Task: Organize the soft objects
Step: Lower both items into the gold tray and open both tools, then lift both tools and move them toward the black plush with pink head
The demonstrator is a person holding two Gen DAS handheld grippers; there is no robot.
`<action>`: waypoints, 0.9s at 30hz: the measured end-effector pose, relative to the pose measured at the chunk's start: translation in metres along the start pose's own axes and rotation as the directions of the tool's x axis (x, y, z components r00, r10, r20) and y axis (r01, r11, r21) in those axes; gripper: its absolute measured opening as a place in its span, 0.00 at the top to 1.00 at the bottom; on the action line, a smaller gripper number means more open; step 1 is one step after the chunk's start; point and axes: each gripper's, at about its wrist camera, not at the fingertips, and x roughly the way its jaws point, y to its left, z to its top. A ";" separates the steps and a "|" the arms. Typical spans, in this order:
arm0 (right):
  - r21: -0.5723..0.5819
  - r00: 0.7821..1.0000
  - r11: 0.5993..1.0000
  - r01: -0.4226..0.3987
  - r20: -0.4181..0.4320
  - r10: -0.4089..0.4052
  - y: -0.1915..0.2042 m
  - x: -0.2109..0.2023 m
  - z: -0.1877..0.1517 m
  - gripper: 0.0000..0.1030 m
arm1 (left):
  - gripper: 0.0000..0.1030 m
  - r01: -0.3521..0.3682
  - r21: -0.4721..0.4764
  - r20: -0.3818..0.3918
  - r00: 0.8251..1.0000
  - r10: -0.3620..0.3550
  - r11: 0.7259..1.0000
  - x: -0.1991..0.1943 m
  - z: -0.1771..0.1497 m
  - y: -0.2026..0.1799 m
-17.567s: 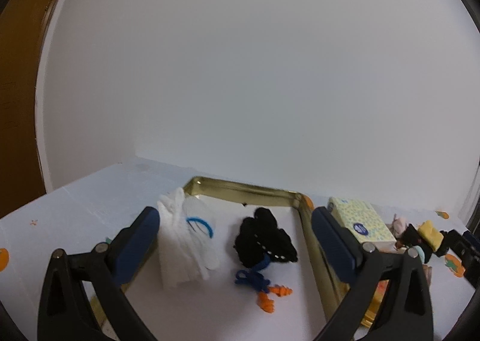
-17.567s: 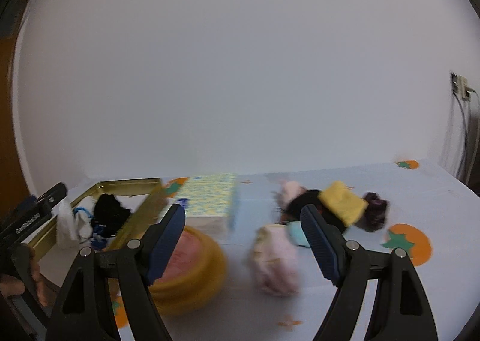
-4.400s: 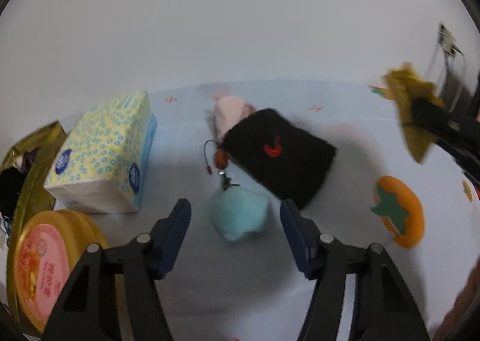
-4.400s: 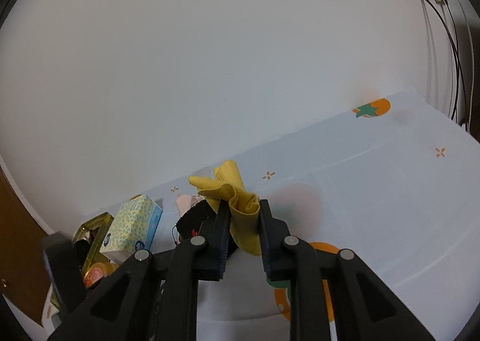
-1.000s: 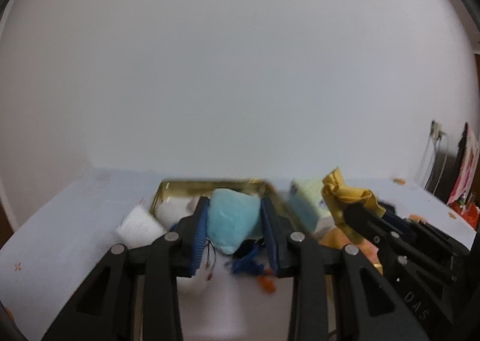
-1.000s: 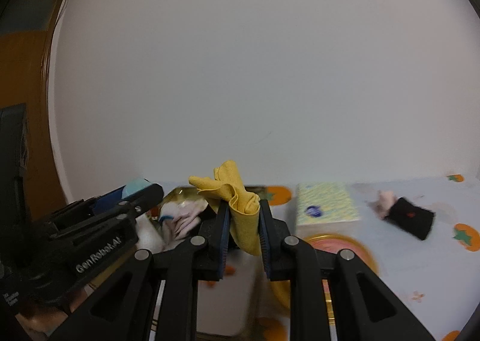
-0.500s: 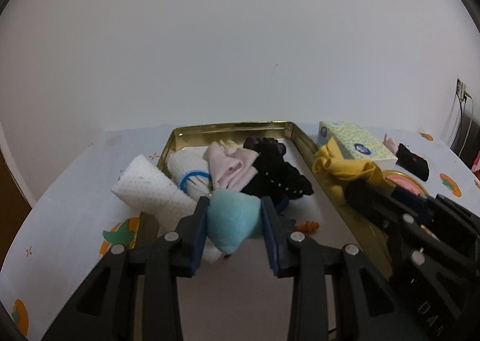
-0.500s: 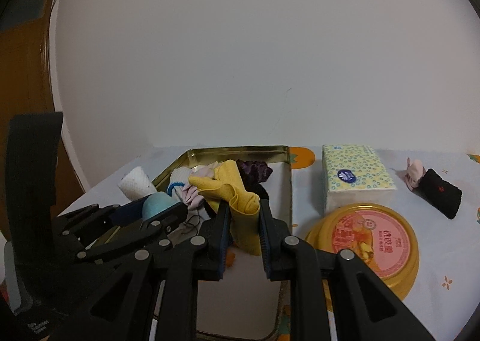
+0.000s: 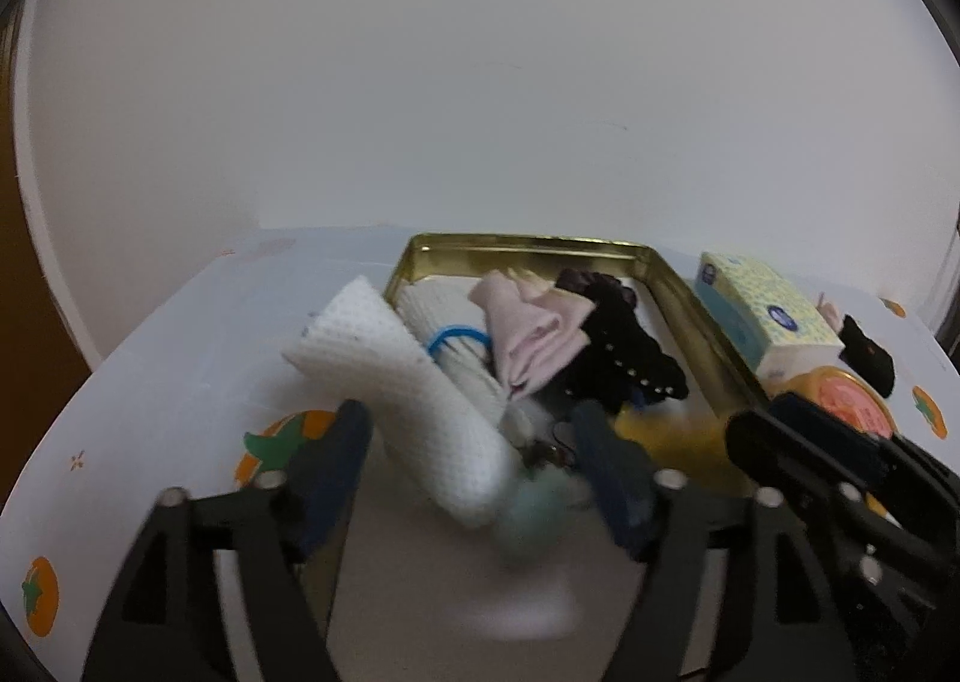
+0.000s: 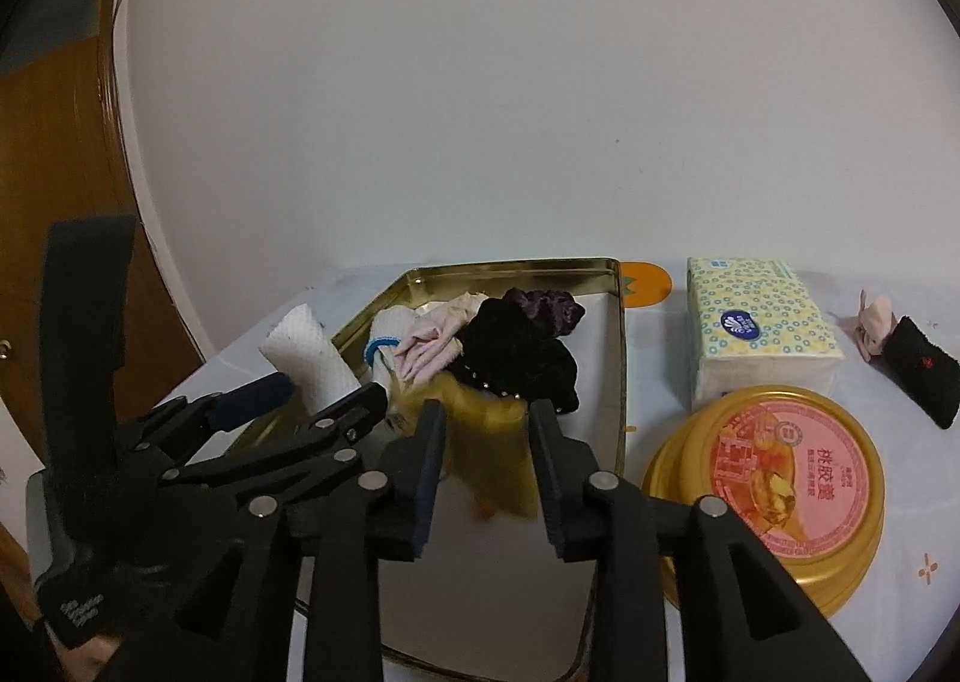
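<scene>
Both grippers hover over the near end of the gold tin tray (image 9: 528,245) (image 10: 510,266). My left gripper (image 9: 471,418) has its jaws opening; the light blue soft pouch (image 9: 534,508) is blurred below them, free of the pads. The right gripper (image 10: 485,418) also has its jaws opening, and the yellow cloth (image 10: 492,454) slips down between them as a blur, no longer pinched. A white waffle cloth roll (image 9: 408,382) leans over the tray's left rim. Pink cloth (image 9: 534,334) and black fabric (image 9: 624,358) lie in the tray.
A patterned tissue box (image 10: 762,322) stands right of the tray, with a round gold tin with a pink lid (image 10: 774,478) in front of it. A black wristband (image 10: 918,376) and a small pink item (image 10: 873,316) lie at the far right. A wooden door is on the left.
Both grippers have gone from shut to open. The blue pouch and the yellow cloth have left the pads and are dropping toward the tray. Both views tilted down slightly.
</scene>
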 end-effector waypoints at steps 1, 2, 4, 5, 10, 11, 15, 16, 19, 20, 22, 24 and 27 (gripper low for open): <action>0.004 1.000 1.000 0.001 0.008 -0.001 -0.001 -0.004 -0.001 0.60 | 0.23 -0.007 -0.005 0.002 1.000 0.007 1.000 0.000 0.000 0.001; 0.007 1.000 1.000 0.008 0.018 -0.008 -0.002 -0.006 0.000 0.52 | 0.22 -0.011 -0.011 0.003 1.000 0.011 1.000 0.000 0.000 0.002; 0.017 0.997 0.999 0.031 0.065 -0.032 -0.004 -0.017 0.000 0.38 | 0.16 -0.009 -0.018 0.004 1.000 0.009 1.000 -0.001 0.000 0.003; 0.024 0.994 0.999 0.044 0.104 -0.047 -0.005 -0.024 0.000 0.33 | 0.11 -0.004 -0.015 0.010 1.000 0.004 1.000 -0.002 0.000 0.003; 0.070 0.960 0.989 0.129 0.242 -0.142 -0.013 -0.049 0.003 0.25 | 0.04 -0.038 0.046 0.075 0.997 0.035 0.998 -0.012 0.000 -0.007; 0.082 0.954 0.987 0.141 0.256 -0.158 -0.016 -0.052 0.004 0.24 | 0.04 -0.042 0.055 0.080 0.996 0.038 0.998 -0.012 0.001 -0.010; 0.131 0.941 0.974 0.184 0.264 -0.213 -0.027 -0.055 0.006 0.24 | 0.04 -0.043 0.064 0.109 0.993 0.036 0.997 -0.015 0.002 -0.013; 0.136 0.939 0.972 0.191 0.263 -0.221 -0.029 -0.054 0.007 0.24 | 0.03 -0.045 0.064 0.112 0.993 0.038 0.997 -0.016 0.002 -0.013; 0.134 0.936 0.968 0.212 0.255 -0.241 -0.031 -0.052 0.007 0.24 | 0.03 -0.054 0.062 0.118 0.992 0.046 0.997 -0.017 0.002 -0.014; 0.127 0.937 0.968 0.217 0.251 -0.243 -0.030 -0.051 0.006 0.24 | 0.03 -0.059 0.061 0.119 0.992 0.051 0.996 -0.017 0.002 -0.015; 0.108 0.936 0.968 0.227 0.250 -0.247 -0.028 -0.052 0.003 0.24 | 0.03 -0.073 0.053 0.129 0.989 0.065 0.996 -0.018 0.002 -0.016; 0.081 0.932 0.967 0.242 0.258 -0.255 -0.026 -0.053 0.002 0.24 | 0.03 -0.087 0.039 0.146 0.986 0.080 0.995 -0.021 0.000 -0.015; 0.060 0.930 0.966 0.251 0.263 -0.258 -0.025 -0.057 0.000 0.24 | 0.00 -0.114 0.005 0.181 0.977 0.111 0.994 -0.028 -0.003 -0.012</action>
